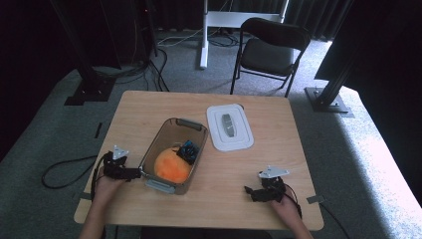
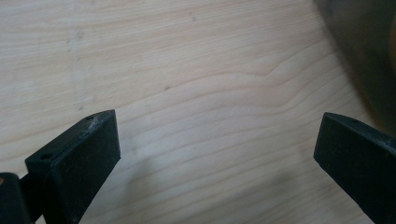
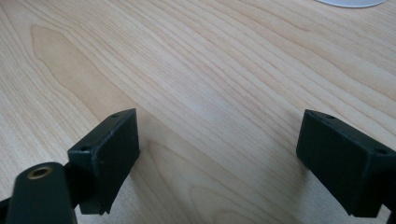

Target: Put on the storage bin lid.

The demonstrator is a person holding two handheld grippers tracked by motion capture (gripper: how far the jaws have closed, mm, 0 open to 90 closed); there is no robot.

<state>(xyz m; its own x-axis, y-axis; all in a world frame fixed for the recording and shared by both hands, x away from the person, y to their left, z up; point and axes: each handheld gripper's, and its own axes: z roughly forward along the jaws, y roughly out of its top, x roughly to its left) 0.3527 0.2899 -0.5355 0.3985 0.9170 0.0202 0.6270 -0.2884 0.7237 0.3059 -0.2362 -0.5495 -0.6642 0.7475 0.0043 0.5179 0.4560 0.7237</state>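
A clear plastic box [image 1: 199, 134] with grey end latches sits mid-table, holding an orange ball [image 1: 171, 167] and a small black-and-blue object [image 1: 188, 150]. Its white lid [image 1: 229, 127] lies flat just right of it. My left gripper [image 1: 133, 173] rests on the table at the box's near left corner, open, with only bare wood between its jaws; the box wall [image 2: 369, 51] shows at the upper right of the left gripper view. My right gripper [image 1: 251, 191] lies near the front right of the table, open and holding nothing. An edge of the lid [image 3: 350, 2] shows at the top of the right gripper view.
The wooden table [image 1: 278, 164] is bare between the box and the right gripper. Behind the table stand a black chair [image 1: 271, 50], a white stand [image 1: 206, 30] and dark frame posts. Cables lie on the grey carpet at left.
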